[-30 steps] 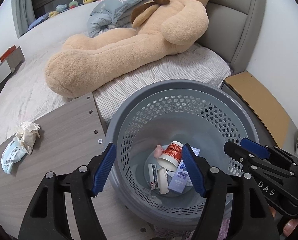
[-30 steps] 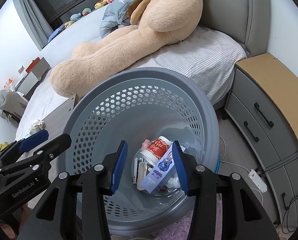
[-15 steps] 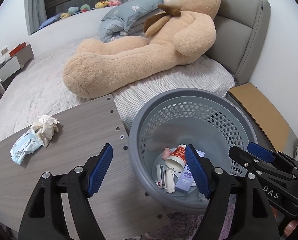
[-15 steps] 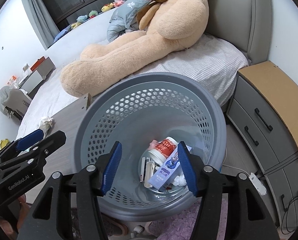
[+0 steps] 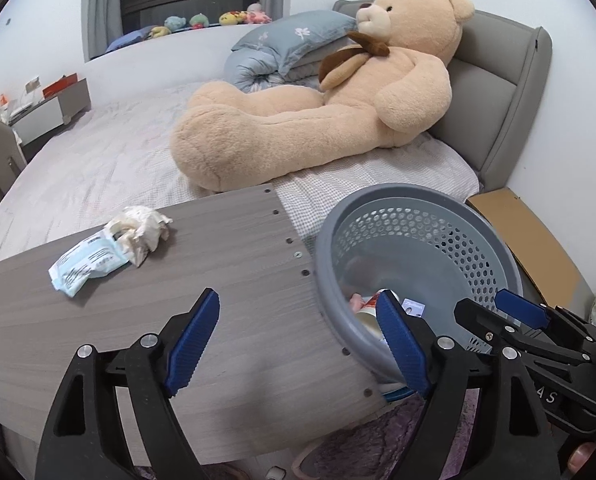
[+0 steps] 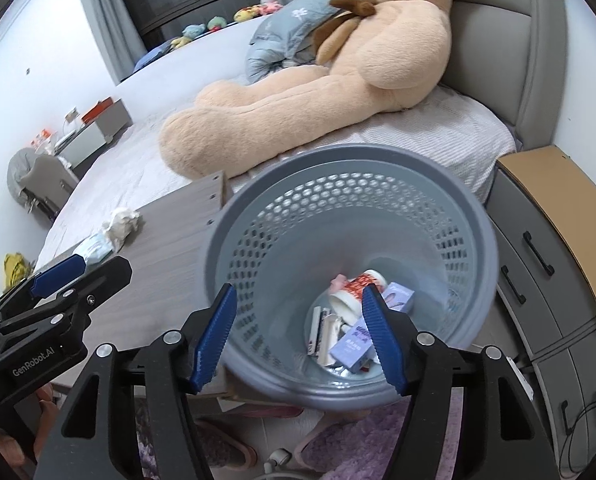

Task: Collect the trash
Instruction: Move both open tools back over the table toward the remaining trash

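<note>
Through my left wrist camera, I am holding my left gripper (image 5: pixel 299 344) over the near edge of the grey wood-grain table (image 5: pixel 234 280); its blue-padded jaws have just been opening and are standing wide with nothing between them. A crumpled white tissue wad (image 5: pixel 142 228) and a flat pale blue plastic wrapper (image 5: pixel 86 264) are lying touching each other near the table's far left edge. The round grey perforated plastic basket (image 5: pixel 413 240) is sitting just beside the table's right edge, with my right gripper (image 5: pixel 513 320) reaching in from the right.

Through my right wrist camera, I am holding my right gripper (image 6: pixel 301 336) above the basket (image 6: pixel 349 184); its jaws have just been opening too and are gripping nothing. At the basket's bottom a white paper cup with red print (image 6: pixel 353 290) and a small lavender carton (image 6: pixel 353 344) are lying among other scraps
</note>
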Tool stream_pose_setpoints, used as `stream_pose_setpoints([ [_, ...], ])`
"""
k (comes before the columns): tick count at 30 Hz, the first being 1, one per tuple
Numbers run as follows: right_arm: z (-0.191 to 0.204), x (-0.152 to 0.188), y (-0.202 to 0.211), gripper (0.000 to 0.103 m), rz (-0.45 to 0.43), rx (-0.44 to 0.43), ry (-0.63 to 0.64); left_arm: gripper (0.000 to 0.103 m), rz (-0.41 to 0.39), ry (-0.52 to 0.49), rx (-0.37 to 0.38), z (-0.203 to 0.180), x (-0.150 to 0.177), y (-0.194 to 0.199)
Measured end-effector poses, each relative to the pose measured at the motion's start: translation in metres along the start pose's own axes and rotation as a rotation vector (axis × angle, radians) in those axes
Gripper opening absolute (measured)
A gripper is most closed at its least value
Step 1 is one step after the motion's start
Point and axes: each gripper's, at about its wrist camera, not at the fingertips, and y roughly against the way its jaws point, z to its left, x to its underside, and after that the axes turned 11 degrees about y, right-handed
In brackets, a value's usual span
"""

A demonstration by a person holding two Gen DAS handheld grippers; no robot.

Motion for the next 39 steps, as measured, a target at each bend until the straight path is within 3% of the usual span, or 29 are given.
stream_pose_setpoints([
  [18,0.11,-0.012,-0.009,0.064,-0.014,-0.077,0.184,0.08,-0.083,0.161,-0.081,0.111,0.009,0.039],
  [31,0.181,-0.039,-0.073,0.064,0.064,-0.148,0.291,0.08,-0.086,0.306,-0.198,0.208,0.011,0.02],
  [39,0.22,-0.069,-0.115,0.064,0.075,-0.168,0.385,0.08,-0.065,0.359,-0.238,0.245,0.009,0.006],
])
